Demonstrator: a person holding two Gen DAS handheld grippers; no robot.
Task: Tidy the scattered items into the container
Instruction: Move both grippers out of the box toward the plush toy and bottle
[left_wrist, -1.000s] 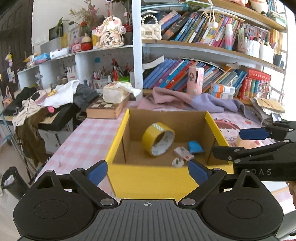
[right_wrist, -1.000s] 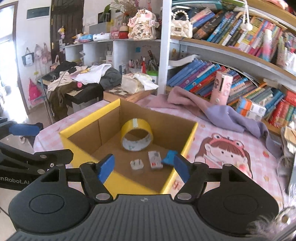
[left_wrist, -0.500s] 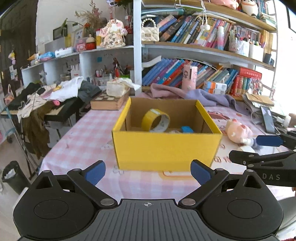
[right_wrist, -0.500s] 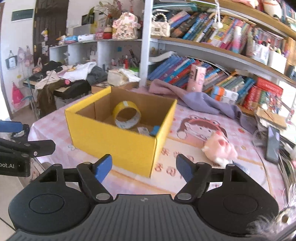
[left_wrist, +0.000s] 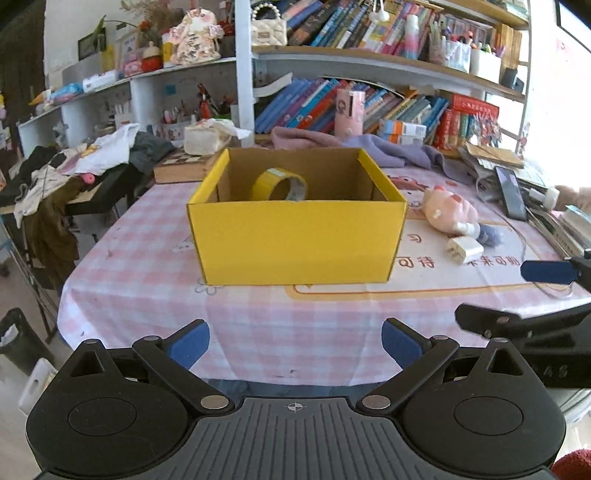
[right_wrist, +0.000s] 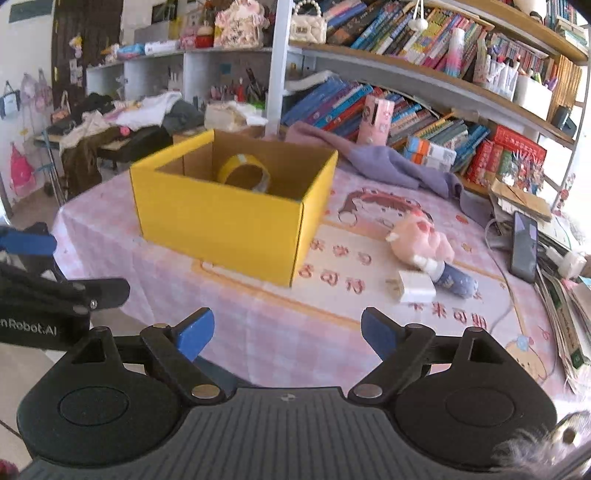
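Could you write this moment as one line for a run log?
left claw: open, empty | right claw: opening, empty | yellow box: holds tape roll | plush toy, white plug: on table outside box

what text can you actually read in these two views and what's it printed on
"nRobot.AI", cut off at the frame edge: on the black body of the left tool, seen from the right wrist view.
"DAS", faint: on the black body of the right tool, seen from the left wrist view.
Red characters on the pink checked tablecloth: large, but I cannot read them with confidence.
Book spines on the white bookshelf: too small and blurred.
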